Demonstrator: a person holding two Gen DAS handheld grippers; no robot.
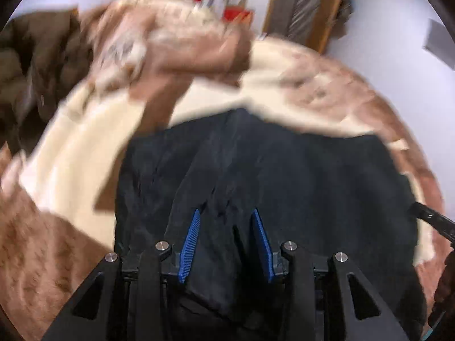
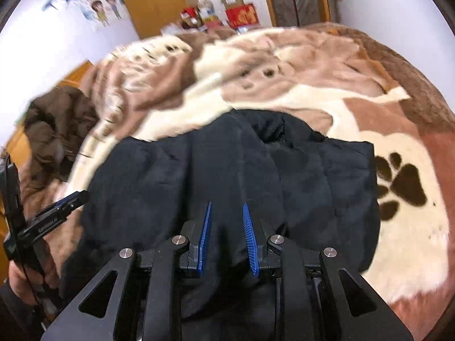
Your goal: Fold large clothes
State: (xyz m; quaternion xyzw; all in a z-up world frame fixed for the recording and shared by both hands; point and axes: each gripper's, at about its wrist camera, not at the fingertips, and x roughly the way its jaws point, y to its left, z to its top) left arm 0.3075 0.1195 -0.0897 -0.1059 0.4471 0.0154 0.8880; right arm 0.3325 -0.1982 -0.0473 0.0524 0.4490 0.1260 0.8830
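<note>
A large black padded jacket (image 2: 227, 176) lies spread on a bed covered by a brown and cream blanket (image 2: 384, 147) printed with dark paw marks. Both wrist views look down along blue-padded jaws at the jacket's near edge. In the left view, the left gripper (image 1: 226, 213) has a thick fold of black cloth bunched between its jaws, which stand partly apart and appear clamped on that fold. In the right view, the right gripper (image 2: 226, 207) likewise has cloth rising between its jaws, which seem closed on the jacket's hem. The rest of the jacket stretches ahead of both sets of jaws, its collar at the far end. A brown coat (image 2: 57, 125) sits heaped far to the left of the jaws. The left view is blurred, suggesting quick motion. The padding is bulky and slick, so a fold could slide out of either grip if pulled hard. Uneven lifting by the two hands would skew the fold, and the plush blanket may drag along underneath.
</note>
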